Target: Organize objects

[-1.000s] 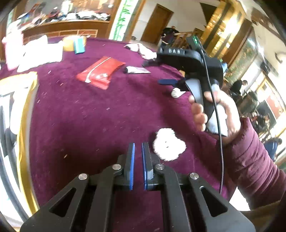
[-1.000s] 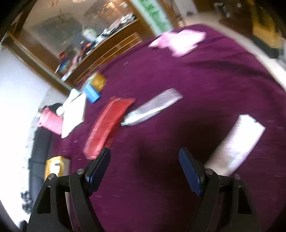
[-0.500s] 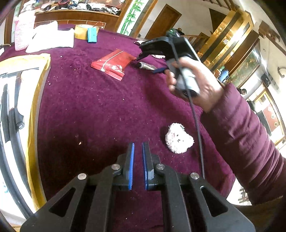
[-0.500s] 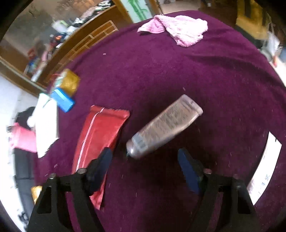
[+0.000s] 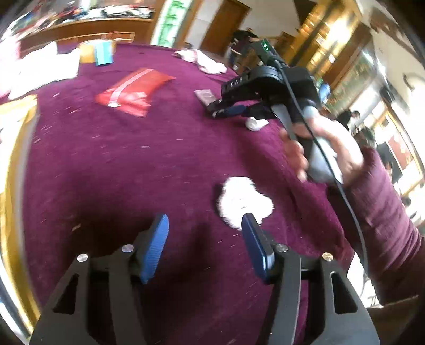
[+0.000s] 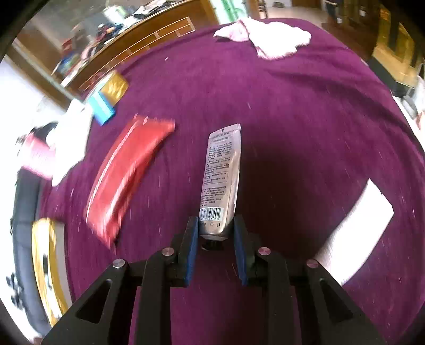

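pinching silver tube [image 6: 221,183] in right tongs [image 6: 215,233], red pouch [image 6: 127,175] beside, left tongs [image 5: 204,238] spread near white plush [image 5: 243,203]

one silver tube [image 6: 222,180], one red pouch [image 6: 124,175], one white plush [image 5: 243,203], one pink cloth [image 6: 268,37], one blue box [image 6: 102,107].

Beyond the round, purple-cloth-covered counter [image 5: 111,164] I see a long wooden shelf unit [image 5: 79,29], a brown wooden door [image 5: 225,24] and bright gilded window frames [image 5: 353,66].
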`<action>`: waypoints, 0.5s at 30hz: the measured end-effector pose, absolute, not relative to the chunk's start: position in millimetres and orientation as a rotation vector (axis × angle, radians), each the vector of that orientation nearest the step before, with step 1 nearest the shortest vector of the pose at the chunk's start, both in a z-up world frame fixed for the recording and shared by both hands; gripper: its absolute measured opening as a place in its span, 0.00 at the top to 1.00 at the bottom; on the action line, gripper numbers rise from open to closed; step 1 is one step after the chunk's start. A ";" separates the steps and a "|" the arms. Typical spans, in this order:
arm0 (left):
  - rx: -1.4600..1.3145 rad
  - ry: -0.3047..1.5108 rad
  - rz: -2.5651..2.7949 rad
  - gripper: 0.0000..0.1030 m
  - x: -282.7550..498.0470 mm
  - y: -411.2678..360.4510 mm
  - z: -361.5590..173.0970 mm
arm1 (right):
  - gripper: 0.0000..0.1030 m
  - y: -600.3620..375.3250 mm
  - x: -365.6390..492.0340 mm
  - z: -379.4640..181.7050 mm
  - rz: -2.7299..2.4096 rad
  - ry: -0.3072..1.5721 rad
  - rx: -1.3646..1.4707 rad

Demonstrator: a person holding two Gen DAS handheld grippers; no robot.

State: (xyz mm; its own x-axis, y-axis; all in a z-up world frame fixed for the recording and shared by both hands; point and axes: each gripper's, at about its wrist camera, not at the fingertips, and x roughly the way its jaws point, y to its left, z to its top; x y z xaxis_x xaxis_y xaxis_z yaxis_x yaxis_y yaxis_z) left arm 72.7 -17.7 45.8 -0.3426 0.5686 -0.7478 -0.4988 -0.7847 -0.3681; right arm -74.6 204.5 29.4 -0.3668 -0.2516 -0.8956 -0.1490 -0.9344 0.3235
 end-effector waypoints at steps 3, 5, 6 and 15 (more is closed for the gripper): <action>-1.201 0.031 2.146 0.46 71.7 14.8 45.6 | 0.78 215.8 -38.4 29.8 -2.446 -0.544 1.711; -1.200 0.129 2.172 0.46 67.4 35.4 40.5 | 0.78 221.3 -17.6 29.9 -2.424 -0.548 1.698; -1.198 0.167 2.179 0.45 65.1 44.4 37.7 | 0.78 225.0 -4.3 30.3 -2.421 -0.546 1.689; -1.154 0.363 2.138 0.74 76.4 90.6 27.4 | 0.70 237.9 34.4 35.0 -2.463 -0.493 1.621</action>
State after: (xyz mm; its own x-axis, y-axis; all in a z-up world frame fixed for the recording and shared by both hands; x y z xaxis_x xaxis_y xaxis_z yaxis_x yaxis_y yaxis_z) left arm 76.4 90.6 27.4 -0.3828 0.4273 -0.8191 -0.6738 -0.7357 -0.0689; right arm 34.4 237.9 35.0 -0.4037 -0.3024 -0.8635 -0.0529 -0.9345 0.3520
